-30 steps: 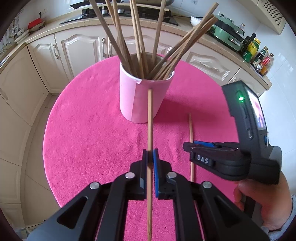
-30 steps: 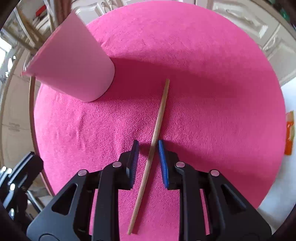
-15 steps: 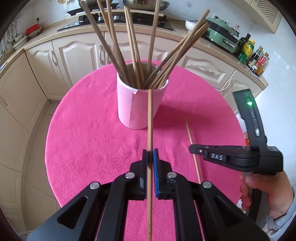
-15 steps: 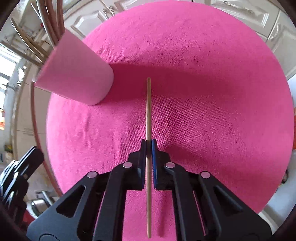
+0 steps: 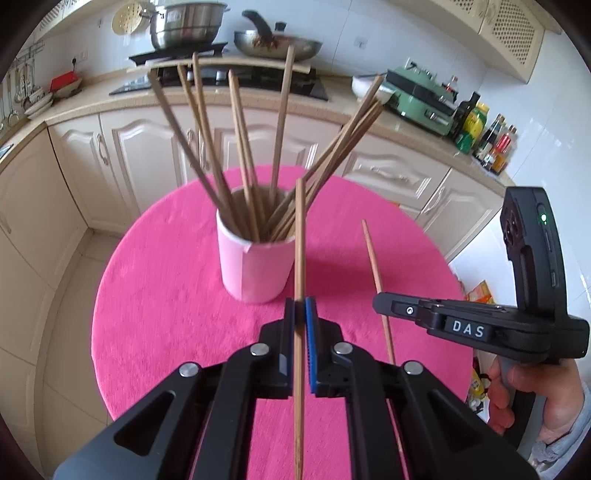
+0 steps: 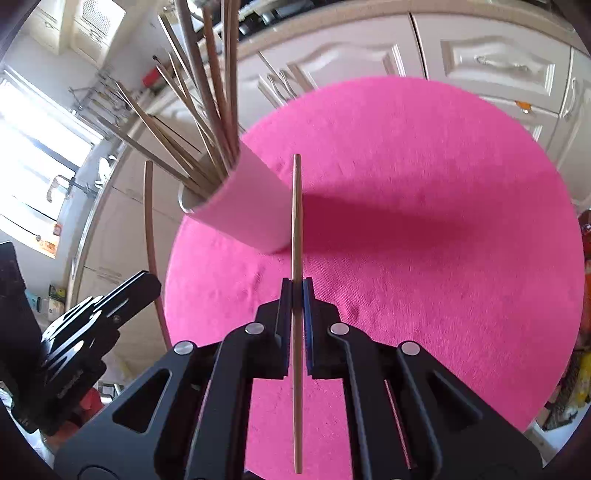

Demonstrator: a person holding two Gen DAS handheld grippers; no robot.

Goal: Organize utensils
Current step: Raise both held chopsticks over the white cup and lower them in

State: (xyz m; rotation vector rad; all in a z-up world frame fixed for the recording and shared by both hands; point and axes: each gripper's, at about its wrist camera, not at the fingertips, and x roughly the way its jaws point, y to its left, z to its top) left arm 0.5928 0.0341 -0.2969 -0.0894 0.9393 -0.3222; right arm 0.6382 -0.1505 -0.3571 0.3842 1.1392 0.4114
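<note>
A pink cup (image 5: 255,269) stands on the round table under a pink cloth (image 5: 155,295), with several wooden chopsticks fanned out of it. My left gripper (image 5: 300,306) is shut on a chopstick (image 5: 300,240) whose tip points at the cup's rim. To its right, my right gripper (image 5: 382,308) holds a second chopstick (image 5: 373,258) off the cloth. In the right wrist view, the right gripper (image 6: 297,288) is shut on that chopstick (image 6: 296,206), right of the cup (image 6: 243,206). The left gripper (image 6: 147,284) shows at the left edge with its chopstick (image 6: 149,229).
Cream kitchen cabinets (image 5: 122,147) curve behind the table. The counter carries a hob with a steel pot (image 5: 184,26) and a pan (image 5: 277,46), a green appliance (image 5: 417,99) and bottles (image 5: 480,136). A person's hand (image 5: 532,398) grips the right tool.
The right gripper shut on the chopstick that lay on the cloth and lifted it. Both grippers rose and tipped upward; the left kept its chopstick.
</note>
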